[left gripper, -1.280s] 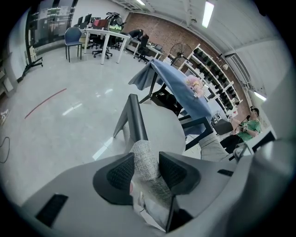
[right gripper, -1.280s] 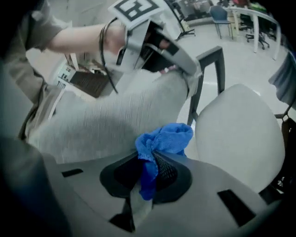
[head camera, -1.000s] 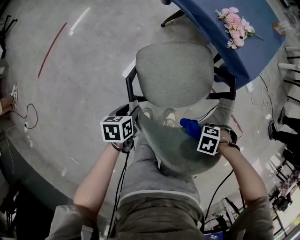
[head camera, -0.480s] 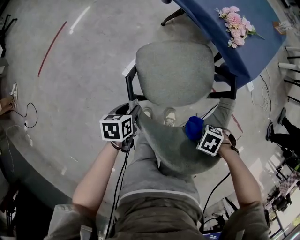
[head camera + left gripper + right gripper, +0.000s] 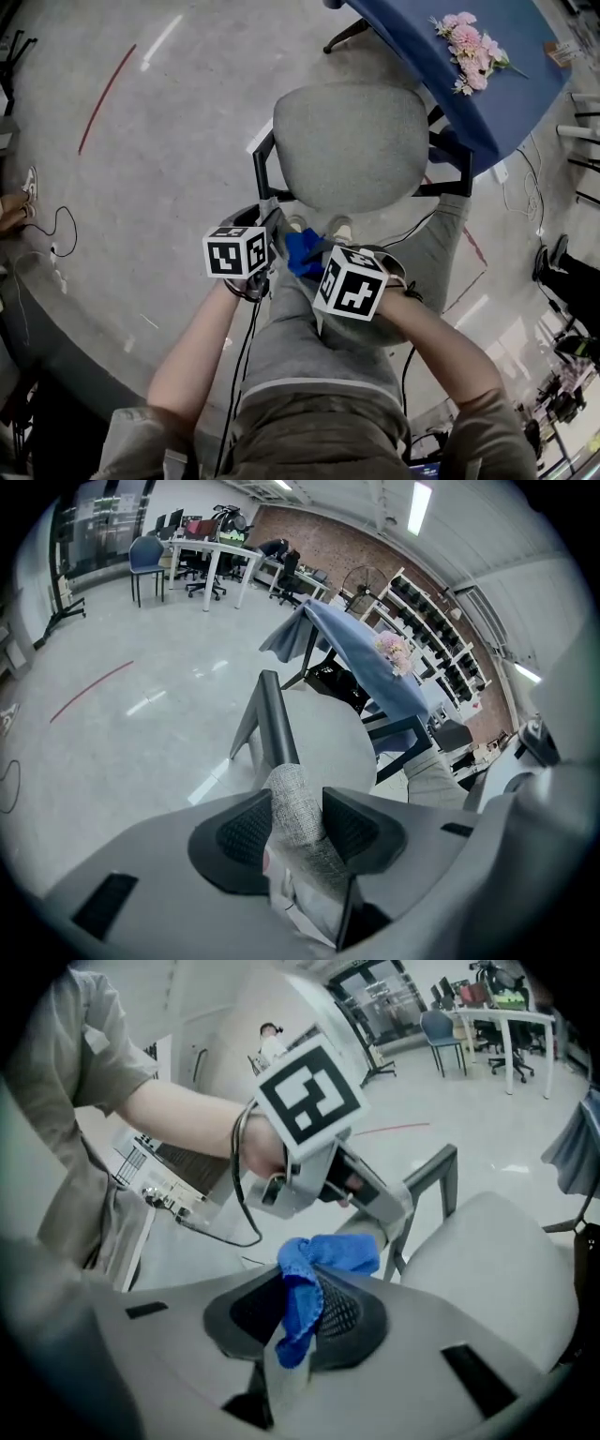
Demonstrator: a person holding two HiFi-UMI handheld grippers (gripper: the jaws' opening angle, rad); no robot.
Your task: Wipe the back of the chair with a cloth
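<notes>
Glossy grey floor [image 5: 187, 122] with red line [image 5: 105, 94], blue-draped table [image 5: 422, 37], brick wall [image 5: 328, 546]

Bright blue cloth [image 5: 328, 1252] lies between the right gripper's [image 5: 302, 1312] black mesh-textured pads [image 5: 345, 1312]. Speckled grey chair back [image 5: 291, 799] fills the left gripper's [image 5: 298, 827] jaws, with the black chair frame [image 5: 272, 719] just beyond.

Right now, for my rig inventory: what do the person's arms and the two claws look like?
The left claw and right claw each have a pale grey body with dark, dimpled pads. Each carries a white cube printed with black square markers. A black cable runs from the left one. The person wears a grey short-sleeved top; the forearms are bare.
</notes>
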